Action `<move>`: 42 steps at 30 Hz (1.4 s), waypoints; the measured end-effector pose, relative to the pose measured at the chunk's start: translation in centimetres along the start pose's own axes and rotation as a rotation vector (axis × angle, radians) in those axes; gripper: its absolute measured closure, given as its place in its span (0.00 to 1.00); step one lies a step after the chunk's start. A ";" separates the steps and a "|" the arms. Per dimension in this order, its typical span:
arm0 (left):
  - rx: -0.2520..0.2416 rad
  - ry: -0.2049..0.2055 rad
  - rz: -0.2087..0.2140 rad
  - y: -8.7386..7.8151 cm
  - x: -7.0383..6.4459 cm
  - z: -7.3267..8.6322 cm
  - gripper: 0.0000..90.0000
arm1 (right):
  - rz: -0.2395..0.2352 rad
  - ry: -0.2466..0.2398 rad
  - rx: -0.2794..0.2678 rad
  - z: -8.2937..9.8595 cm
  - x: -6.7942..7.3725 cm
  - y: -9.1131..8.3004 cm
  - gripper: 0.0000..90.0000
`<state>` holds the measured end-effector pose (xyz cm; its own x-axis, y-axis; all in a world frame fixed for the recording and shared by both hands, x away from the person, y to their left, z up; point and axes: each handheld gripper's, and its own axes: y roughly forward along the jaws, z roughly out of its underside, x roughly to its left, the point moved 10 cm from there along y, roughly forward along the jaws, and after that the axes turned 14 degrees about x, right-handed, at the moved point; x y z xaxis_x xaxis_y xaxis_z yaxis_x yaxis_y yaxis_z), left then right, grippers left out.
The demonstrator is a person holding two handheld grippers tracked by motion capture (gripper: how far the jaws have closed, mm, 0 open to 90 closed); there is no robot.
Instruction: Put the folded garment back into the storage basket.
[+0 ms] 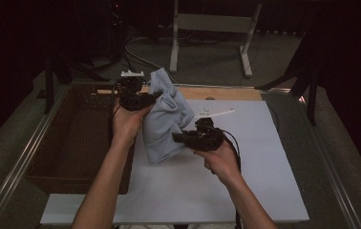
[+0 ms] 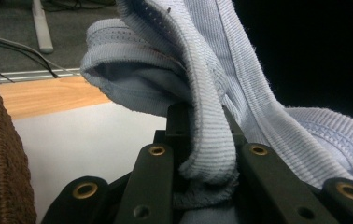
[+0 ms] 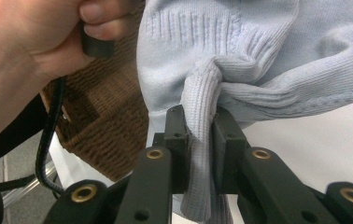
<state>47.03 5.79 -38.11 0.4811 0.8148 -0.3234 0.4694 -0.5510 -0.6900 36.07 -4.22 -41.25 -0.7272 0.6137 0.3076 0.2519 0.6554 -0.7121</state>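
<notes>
Held pale blue garment [image 1: 165,119] aloft: left tool [image 1: 138,100] clamped at eleven o'clock, right tool [image 1: 195,138] at four, likely for spreading.

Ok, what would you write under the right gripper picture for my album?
Right gripper pinching a light blue knitted cloth above the white table.

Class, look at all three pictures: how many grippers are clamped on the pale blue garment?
2. The left gripper pinches a ribbed fold of the pale blue garment near its top, beside the wicker basket. The right gripper pinches another fold lower down, above the white board.
</notes>
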 end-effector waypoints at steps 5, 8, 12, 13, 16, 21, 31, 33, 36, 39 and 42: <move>-0.005 -0.004 -0.005 -0.3 0.2 -0.2 0.92 | -0.006 -0.005 -0.013 -0.5 0.4 -0.1 0.88; -0.006 -0.005 -0.006 -0.5 0.4 -0.3 0.92 | -0.013 -0.005 -0.019 -0.8 0.7 -0.1 0.88; -0.012 -0.008 -0.008 -0.8 0.6 -0.5 0.92 | -0.020 -0.008 -0.024 -1.2 1.0 -0.1 0.88; -0.013 -0.009 -0.009 -0.9 0.6 -0.5 0.92 | -0.022 -0.009 -0.026 -1.3 1.1 -0.1 0.88; -0.018 -0.010 -0.011 -1.2 0.8 -0.6 0.92 | -0.027 -0.015 -0.031 -1.7 1.4 -0.1 0.88; -0.021 -0.011 -0.016 -1.5 1.0 -0.7 0.92 | -0.034 -0.020 -0.035 -1.9 1.8 0.0 0.88; -0.023 -0.020 -0.027 -2.0 1.8 -0.7 0.92 | -0.045 -0.025 -0.035 -2.4 2.4 0.7 0.88; -0.025 -0.022 -0.029 -2.1 2.0 -0.7 0.92 | -0.047 -0.026 -0.036 -2.5 2.5 0.7 0.88; -0.028 -0.025 -0.033 -2.3 2.2 -0.8 0.92 | -0.046 -0.030 -0.037 -2.7 2.6 0.8 0.88; -0.033 -0.029 -0.032 -2.6 2.5 -0.8 0.92 | -0.046 -0.033 -0.040 -3.0 2.8 1.0 0.88; -0.034 -0.027 -0.037 -2.9 2.7 -0.9 0.92 | -0.048 -0.032 -0.042 -3.2 2.8 1.2 0.88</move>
<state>47.67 9.43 -36.44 0.4435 0.8388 -0.3159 0.5114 -0.5262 -0.6793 36.36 -0.28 -39.19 -0.7588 0.5673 0.3199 0.2423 0.7018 -0.6699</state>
